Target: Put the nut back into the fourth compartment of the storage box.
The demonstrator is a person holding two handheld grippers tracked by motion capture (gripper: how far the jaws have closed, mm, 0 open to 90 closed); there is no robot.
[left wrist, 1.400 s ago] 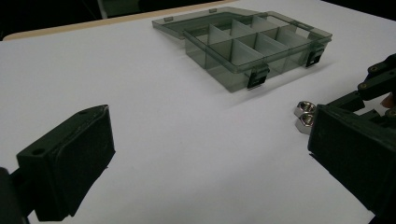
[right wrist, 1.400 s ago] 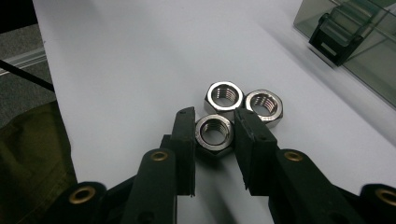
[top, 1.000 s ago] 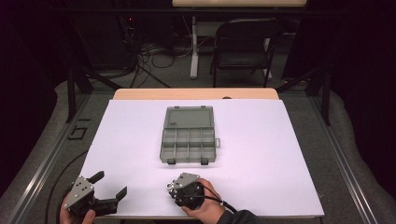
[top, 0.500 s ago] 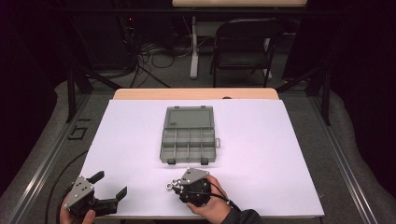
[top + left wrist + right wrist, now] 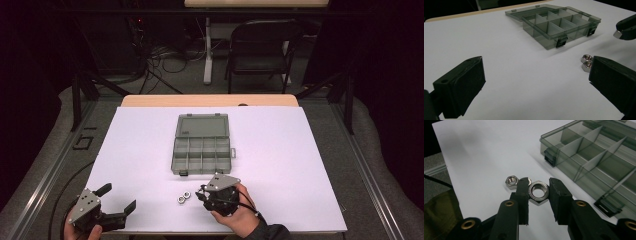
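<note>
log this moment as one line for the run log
right gripper: shut on nut | left gripper: open, idle | nuts on table: two | box: open

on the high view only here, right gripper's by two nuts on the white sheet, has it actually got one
Observer: Yes. In the right gripper view the right gripper is shut on a nut, pinched by its flat sides.
Operator: and the other nuts?
Observer: Another nut lies on the sheet just past the left jaw, and a bit of another shows behind that jaw.
Operator: box ready?
Observer: The box is open, and the compartments in sight look empty.
Operator: left gripper?
Observer: The left gripper is open, nothing between its jaws.
</note>
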